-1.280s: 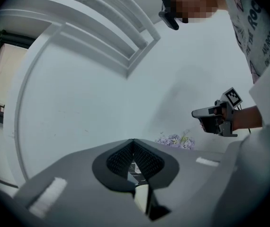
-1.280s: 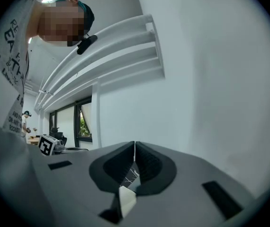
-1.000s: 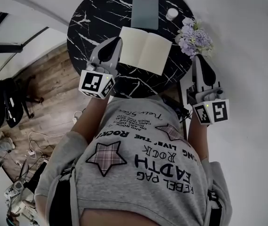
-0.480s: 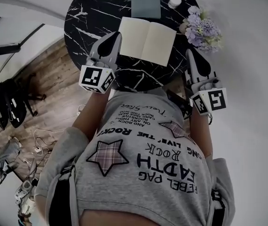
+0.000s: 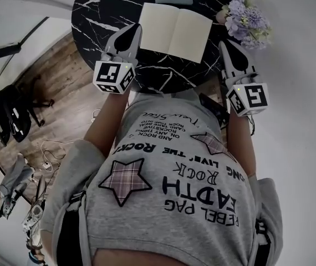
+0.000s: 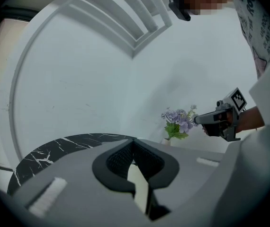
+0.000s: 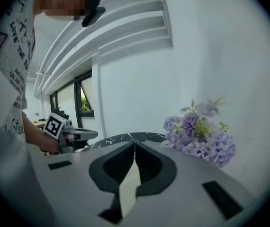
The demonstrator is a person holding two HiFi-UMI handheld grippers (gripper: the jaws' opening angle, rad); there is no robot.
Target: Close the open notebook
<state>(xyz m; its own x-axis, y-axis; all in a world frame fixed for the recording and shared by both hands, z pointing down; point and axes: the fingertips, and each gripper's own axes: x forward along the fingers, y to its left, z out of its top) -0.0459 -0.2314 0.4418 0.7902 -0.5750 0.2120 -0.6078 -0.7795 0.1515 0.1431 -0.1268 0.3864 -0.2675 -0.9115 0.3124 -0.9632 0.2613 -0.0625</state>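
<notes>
Notebook (image 5: 174,31): lies open and flat at the middle of the round black marble table (image 5: 91,15), plain cream pages up.
Left gripper (image 5: 136,30): jaws pressed together, empty, just beside the left page.
Right gripper (image 5: 224,45): jaws pressed together, empty, at the near-right edge below the flowers (image 5: 248,21).
Writing: shirt (image 5: 174,193) reads "ROCK", "LIVE THE ROCK".

The head view looks washed-out and almost colourless under soft, even light. The dark marble surface (image 5: 91,15) carries no hard shadows or glare, and the notebook (image 5: 174,32) pages are its brightest patch. Fisheye distortion bends every edge, and both gripper views darken to black at the corners. In the right gripper view daylight enters through a window (image 7: 80,100) at left, and the flowers (image 7: 201,131) look slightly soft.
</notes>
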